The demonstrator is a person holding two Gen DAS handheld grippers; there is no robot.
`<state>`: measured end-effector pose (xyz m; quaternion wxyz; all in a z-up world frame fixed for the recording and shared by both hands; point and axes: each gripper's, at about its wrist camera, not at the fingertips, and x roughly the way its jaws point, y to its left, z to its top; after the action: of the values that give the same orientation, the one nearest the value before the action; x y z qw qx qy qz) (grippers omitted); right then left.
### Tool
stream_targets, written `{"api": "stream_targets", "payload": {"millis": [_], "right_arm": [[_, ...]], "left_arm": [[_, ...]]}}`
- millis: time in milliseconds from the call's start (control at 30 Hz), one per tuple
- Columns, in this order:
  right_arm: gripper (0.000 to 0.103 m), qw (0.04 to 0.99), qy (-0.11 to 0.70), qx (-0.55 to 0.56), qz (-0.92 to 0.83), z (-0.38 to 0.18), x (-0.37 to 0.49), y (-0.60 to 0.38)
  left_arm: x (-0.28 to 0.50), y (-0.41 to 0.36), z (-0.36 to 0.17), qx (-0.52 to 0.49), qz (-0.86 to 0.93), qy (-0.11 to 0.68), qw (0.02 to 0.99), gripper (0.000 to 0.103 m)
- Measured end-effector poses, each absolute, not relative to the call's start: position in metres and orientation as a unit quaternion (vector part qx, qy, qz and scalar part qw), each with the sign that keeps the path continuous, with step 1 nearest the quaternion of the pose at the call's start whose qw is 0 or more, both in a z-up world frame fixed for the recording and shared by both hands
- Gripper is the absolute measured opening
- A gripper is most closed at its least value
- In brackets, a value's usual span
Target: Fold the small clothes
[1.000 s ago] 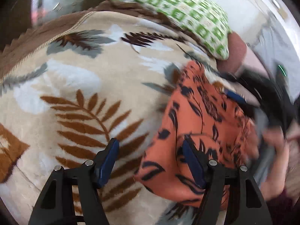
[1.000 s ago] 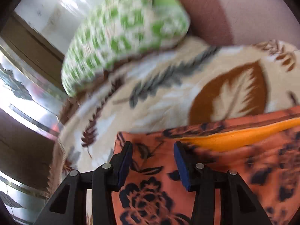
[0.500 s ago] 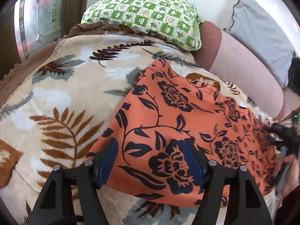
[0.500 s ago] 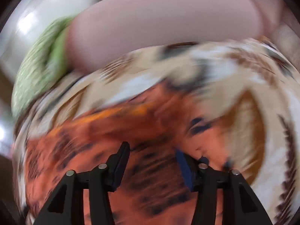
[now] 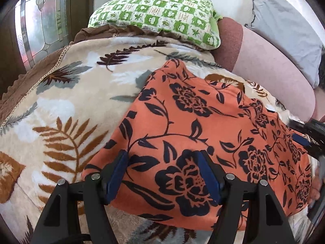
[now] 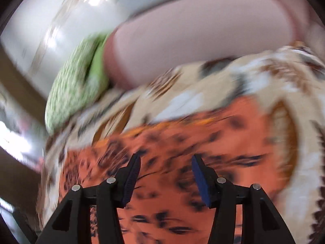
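Watching from beside the bed, I see the orange garment with the black flower print [image 5: 203, 126] lying spread on the plush beige blanket with brown and grey leaves [image 5: 67, 105], its near hem right at the left gripper [image 5: 162, 174]. That gripper stands with jaws wide apart, poised over the hem and holding nothing. The right gripper [image 6: 165, 178] is also spread open and empty over the same cloth, though its view is smeared with motion, so I cannot tell how close it sits to the fabric.

The risk, I think, is the fleece: a pinch made too deep could catch blanket pile along with the thin cloth, and the fold would drag the bedding. A quick grab with the right gripper could also take only one layer, or bunch the garment and leave it skewed.

For room, the blanket lies bare to the left of the garment and beyond its far corner. Further back, the green-and-white checked pillow [image 5: 158, 16] and the pink padded bolster [image 5: 270, 73] close that side. The bolster runs near the garment's far right edge, so folding toward the near side looks freer.
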<state>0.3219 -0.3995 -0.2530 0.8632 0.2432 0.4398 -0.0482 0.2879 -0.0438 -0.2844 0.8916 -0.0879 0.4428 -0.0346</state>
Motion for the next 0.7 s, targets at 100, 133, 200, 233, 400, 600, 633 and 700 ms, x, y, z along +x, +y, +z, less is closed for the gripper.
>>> {"api": "stream_targets", "payload": {"millis": [100,133,200,233,400,600,633,700], "right_arm": [[0.056,0.839,0.501,0.21,-0.019,-0.28,0.367,-0.356],[0.057,0.831,0.522,0.188,-0.032,-0.293,0.383,-0.348],[0.07,0.849,0.507,0.138,-0.061,-0.3,0.405,-0.336],[0.072,0.852,0.501,0.138,-0.065,-0.299,0.412,-0.336],[0.071,0.856,0.479,0.182,-0.07,-0.278,0.4,-0.342],[0.071,0.871,0.457,0.17,-0.053,-0.25,0.303,-0.347],[0.071,0.871,0.456,0.175,-0.058,-0.248,0.284,-0.35],[0.071,0.869,0.456,0.181,-0.068,-0.25,0.248,-0.358]], "left_arm": [[0.291,-0.048,-0.288,-0.069,-0.04,0.454,0.888,0.076],[0.293,-0.052,-0.291,-0.056,-0.048,0.462,0.884,0.083],[0.295,-0.065,-0.296,-0.011,-0.055,0.469,0.881,0.09],[0.295,-0.07,-0.298,0.007,-0.054,0.468,0.882,0.094],[0.297,-0.077,-0.301,0.032,-0.058,0.477,0.876,0.1],[0.294,-0.077,-0.302,0.031,-0.063,0.47,0.88,0.103],[0.292,-0.078,-0.303,0.033,-0.063,0.463,0.883,0.103],[0.291,-0.08,-0.304,0.037,-0.058,0.458,0.886,0.103]]}}
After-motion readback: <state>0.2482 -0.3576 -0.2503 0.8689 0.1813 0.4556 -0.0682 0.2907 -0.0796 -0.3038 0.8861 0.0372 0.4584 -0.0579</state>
